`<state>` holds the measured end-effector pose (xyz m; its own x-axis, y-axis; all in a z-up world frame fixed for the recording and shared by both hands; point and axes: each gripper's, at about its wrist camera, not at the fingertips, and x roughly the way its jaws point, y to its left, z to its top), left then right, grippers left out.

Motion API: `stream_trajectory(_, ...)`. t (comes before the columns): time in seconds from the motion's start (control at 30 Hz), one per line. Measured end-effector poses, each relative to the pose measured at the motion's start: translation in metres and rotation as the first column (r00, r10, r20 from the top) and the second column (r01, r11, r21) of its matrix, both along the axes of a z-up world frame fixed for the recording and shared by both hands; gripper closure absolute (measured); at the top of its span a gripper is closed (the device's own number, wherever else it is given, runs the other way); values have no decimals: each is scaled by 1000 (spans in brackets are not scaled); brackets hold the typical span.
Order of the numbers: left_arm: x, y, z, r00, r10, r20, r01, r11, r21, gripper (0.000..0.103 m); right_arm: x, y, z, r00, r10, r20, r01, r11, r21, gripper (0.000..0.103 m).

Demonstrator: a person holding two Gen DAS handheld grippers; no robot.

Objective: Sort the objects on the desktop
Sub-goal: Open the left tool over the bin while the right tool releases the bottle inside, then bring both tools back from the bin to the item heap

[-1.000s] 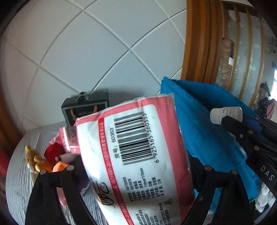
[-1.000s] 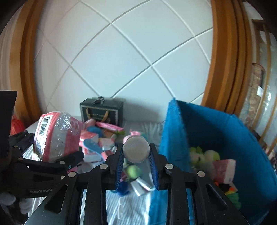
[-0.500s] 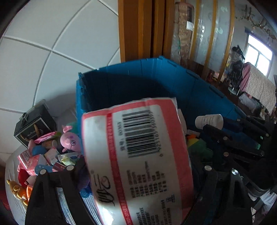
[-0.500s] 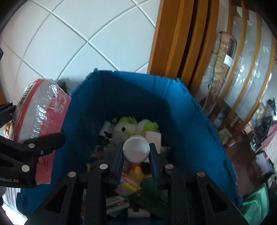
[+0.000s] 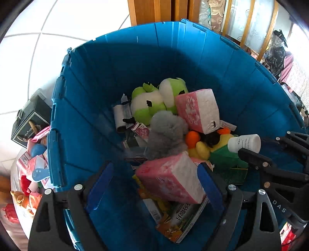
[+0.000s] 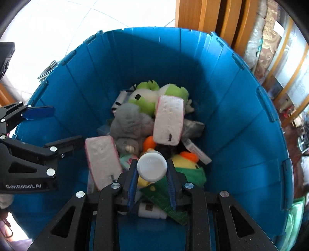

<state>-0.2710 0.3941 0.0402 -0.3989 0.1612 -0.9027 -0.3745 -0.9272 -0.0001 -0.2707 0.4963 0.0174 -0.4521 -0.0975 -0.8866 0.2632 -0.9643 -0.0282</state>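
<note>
The blue bin fills both views and holds a heap. At about 12 o'clock in the pile lies a green and white plush, with a pink tissue pack leaning against it toward 1 o'clock. A grey plush sits in the middle, orange and yellow soft toys at 3 o'clock, and a printed carton at 6 o'clock.

The left gripper hangs over the bin with its fingers spread wide. A second pink tissue pack lies between them; whether the right pad touches it I cannot tell, and the left pad stands clear. The right gripper has its fingers closed on a white bottle, cap end facing the camera, above the pile.

Outside the bin at 9 o'clock, the desk carries a black gift box and a clutter of small pink and red items. Behind are a white tiled wall and a wooden frame.
</note>
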Motion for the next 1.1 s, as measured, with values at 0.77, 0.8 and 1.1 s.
stream_trajectory(0.77,32,-59,57,973,107,-205,-77,986,147,14,0,-2,12,991,-77,-111,84,995,61,17)
stream_trajectory(0.8,41,-71,66,960,128,-249,-91,984,154,14,2,-4,13,989,-76,-128,86,994,69,15)
stream_trajectory(1.1,105,-192,87,828,310,-467,-258,950,173,4,30,-8,32,947,-74,-313,81,997,9,0)
